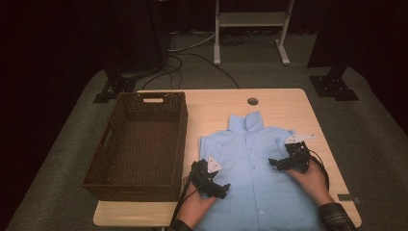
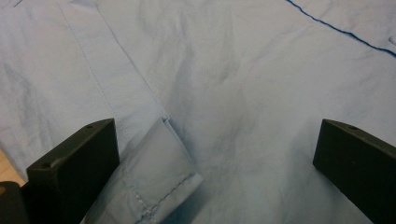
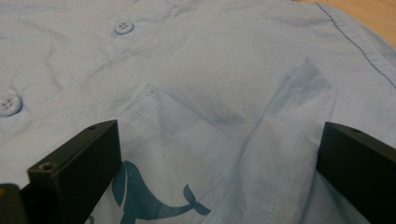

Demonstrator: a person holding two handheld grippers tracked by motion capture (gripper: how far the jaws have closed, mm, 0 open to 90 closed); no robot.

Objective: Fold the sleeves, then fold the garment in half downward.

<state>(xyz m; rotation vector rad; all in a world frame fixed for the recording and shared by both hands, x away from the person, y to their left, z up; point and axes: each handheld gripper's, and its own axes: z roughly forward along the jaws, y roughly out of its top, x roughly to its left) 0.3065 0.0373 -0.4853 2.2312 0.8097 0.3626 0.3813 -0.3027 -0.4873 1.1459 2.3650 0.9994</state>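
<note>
We find a light blue shirt (image 1: 257,168) lying face up on the desk (image 1: 284,103), collar toward the far edge and buttoned placket running down its middle. A brown woven basket (image 1: 139,144) stands just beside it on the left, with nothing visible inside.

Both claws rest over the shirt body. The left claw (image 1: 219,188) sits at the shirt's left side, its jaws apart; in the left gripper view a folded sleeve cuff (image 2: 161,179) lies between them, close to the left jaw, not gripped. The right claw (image 1: 278,163) sits at the shirt's right chest, jaws likewise apart; the right gripper view shows the breast pocket (image 3: 182,154) with a whale print (image 3: 152,196) and a raised fold of sleeve fabric (image 3: 292,121) near the right jaw, also ungripped.

We judge the work to be folding the shirt, probably for the basket, and the step in hand to be the approach to the side folds. The next move, in our judgement, calls for each claw to close on a fabric edge only, without catching the layer beneath, and to lift both sides evenly.
</note>
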